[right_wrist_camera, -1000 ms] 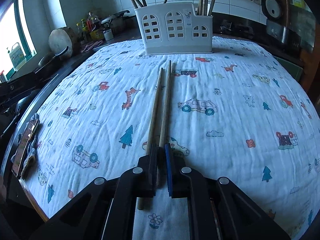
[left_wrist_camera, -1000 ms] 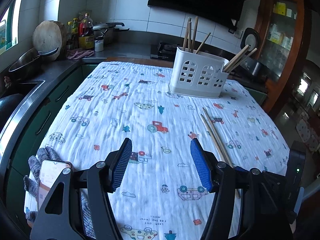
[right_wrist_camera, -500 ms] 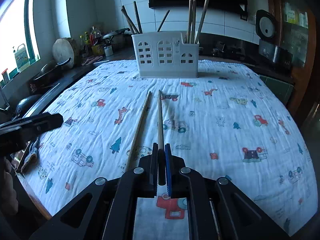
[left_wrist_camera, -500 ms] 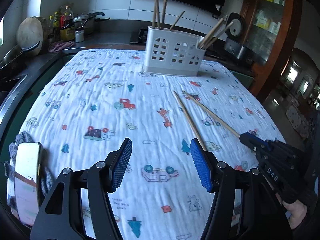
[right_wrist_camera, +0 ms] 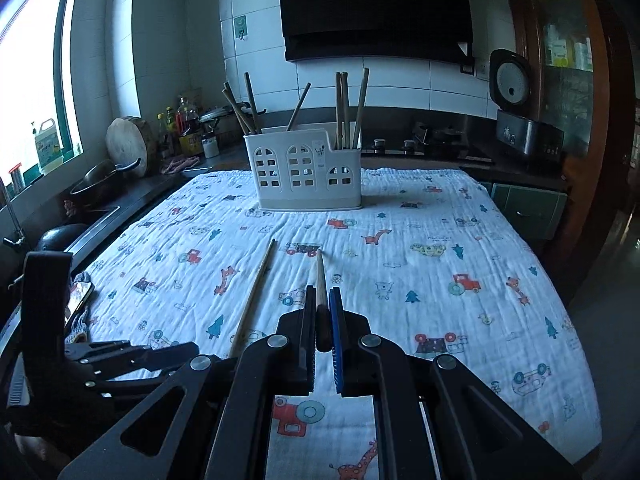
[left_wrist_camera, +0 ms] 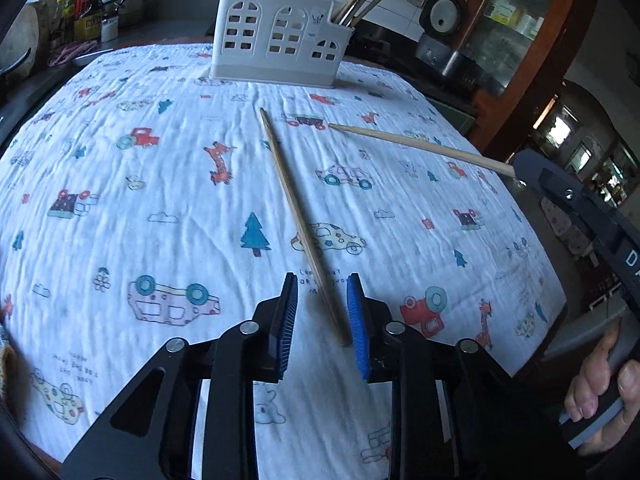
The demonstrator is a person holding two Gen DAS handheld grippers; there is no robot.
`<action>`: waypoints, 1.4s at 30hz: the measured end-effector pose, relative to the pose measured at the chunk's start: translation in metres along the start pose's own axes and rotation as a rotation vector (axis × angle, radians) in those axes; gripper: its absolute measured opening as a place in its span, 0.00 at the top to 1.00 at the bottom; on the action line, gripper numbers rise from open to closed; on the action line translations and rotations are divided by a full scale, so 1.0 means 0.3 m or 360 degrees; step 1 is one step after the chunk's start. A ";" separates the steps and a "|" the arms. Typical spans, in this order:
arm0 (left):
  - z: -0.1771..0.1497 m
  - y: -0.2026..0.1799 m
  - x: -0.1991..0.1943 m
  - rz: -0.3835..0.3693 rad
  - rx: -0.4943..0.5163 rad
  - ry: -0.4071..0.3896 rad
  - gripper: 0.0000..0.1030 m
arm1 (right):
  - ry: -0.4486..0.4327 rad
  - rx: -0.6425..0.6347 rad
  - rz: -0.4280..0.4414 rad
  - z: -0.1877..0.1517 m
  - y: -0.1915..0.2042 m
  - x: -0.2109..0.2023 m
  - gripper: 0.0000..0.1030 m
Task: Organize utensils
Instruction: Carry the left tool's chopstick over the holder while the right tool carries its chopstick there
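Clamping chopstick (right_wrist_camera: 320,280), right gripper (right_wrist_camera: 322,320) hides its rear end.

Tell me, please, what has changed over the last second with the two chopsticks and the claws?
The right claw, shut on one chopstick, has lifted it off the cloth, splitting the pair. The left claw has moved in and now straddles the near end of the other chopstick, partly closed but not gripping. That chopstick remains on the cloth, and the white utensil holder has not moved.
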State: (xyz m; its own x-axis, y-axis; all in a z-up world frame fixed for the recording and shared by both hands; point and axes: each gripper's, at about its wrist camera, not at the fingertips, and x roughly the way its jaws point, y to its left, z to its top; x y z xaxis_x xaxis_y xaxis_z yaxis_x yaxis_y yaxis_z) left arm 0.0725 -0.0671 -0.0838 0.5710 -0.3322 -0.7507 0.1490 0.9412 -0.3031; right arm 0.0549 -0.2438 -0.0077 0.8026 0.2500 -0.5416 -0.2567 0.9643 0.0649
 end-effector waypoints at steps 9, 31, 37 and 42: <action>0.023 -0.018 0.058 0.0109 -0.0014 0.0004 0.85 | -0.0002 0.0016 0.0007 -0.002 -0.013 -0.004 0.94; 0.249 0.029 -0.250 0.0062 0.0132 -0.0342 0.95 | -0.0035 -0.0137 0.0171 0.234 0.030 -0.039 0.94; 0.389 0.050 -0.260 -0.0031 0.0180 -0.0340 0.95 | -0.0015 -0.0234 0.0233 0.363 0.062 -0.025 0.94; 0.511 0.055 -0.259 -0.0080 0.0210 -0.0313 0.95 | 0.0001 -0.0280 0.0258 0.481 0.066 -0.004 0.94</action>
State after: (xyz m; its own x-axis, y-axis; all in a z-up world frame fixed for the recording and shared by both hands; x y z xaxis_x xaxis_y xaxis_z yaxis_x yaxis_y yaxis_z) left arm 0.1546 -0.0163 0.0595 0.7043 -0.3728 -0.6041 0.2784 0.9279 -0.2481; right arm 0.1266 -0.2124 0.1153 0.7429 0.4004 -0.5365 -0.4722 0.8815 0.0040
